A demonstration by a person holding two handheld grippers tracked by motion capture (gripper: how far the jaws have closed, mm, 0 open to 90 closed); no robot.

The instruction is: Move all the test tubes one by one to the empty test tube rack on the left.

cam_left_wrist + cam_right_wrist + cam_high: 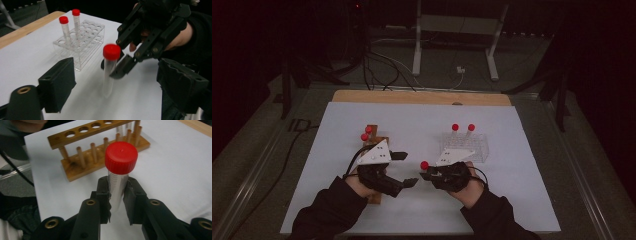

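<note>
The right tongs are closed on a clear tube w/ a red cap. In the right gripper view the two black jaws press the tube wall from both sides, just under the cap, so cap and top part stick out beyond the jaw tips. In the left gripper view the same tube stands about upright, and the right tongs grip it near the upper part; its bottom end is blurred, so I cannot tell if it touches the counter.

The left tongs are open, nothing between the jaws. The held tube is in front of them, approx. in the middle of the gap but farther out, not touching either jaw. In the high view the left tongs point to the right, and the red cap is just beside their tips, at the tip of the right tongs.

Behind the left hand is a wooden rack w/ two red-capped tubes. Behind the right hand is a clear plastic rack w/ two more capped tubes. Both racks stand on the white sheet of the counter.
</note>
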